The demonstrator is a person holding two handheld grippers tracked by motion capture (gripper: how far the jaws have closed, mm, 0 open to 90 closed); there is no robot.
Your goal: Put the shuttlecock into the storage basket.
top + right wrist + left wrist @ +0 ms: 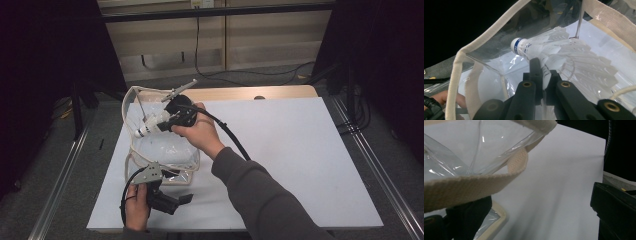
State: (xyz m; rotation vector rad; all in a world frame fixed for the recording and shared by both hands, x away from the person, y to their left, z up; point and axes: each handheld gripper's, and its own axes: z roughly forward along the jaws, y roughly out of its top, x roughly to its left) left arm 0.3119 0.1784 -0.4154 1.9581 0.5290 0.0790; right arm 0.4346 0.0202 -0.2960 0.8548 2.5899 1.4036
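Note:
A clear plastic bag [167,152] with cream webbing trim [489,28] lies at the left of the white table [300,150], its mouth held up. My right gripper [165,124] is shut on the feathers of a white shuttlecock [559,50] with a blue band on its cork [518,46], and holds it inside the bag's mouth. At the bag's near edge, my left gripper [179,187] has its jaws wide apart. A webbing strap [474,185] runs across in front of its left jaw.
The right gripper's black cable [235,141] trails across the table's middle. A wooden strip [250,93] shows at the table's far edge. Metal rails [372,165] run along both sides, and cables [235,76] lie on the floor beyond.

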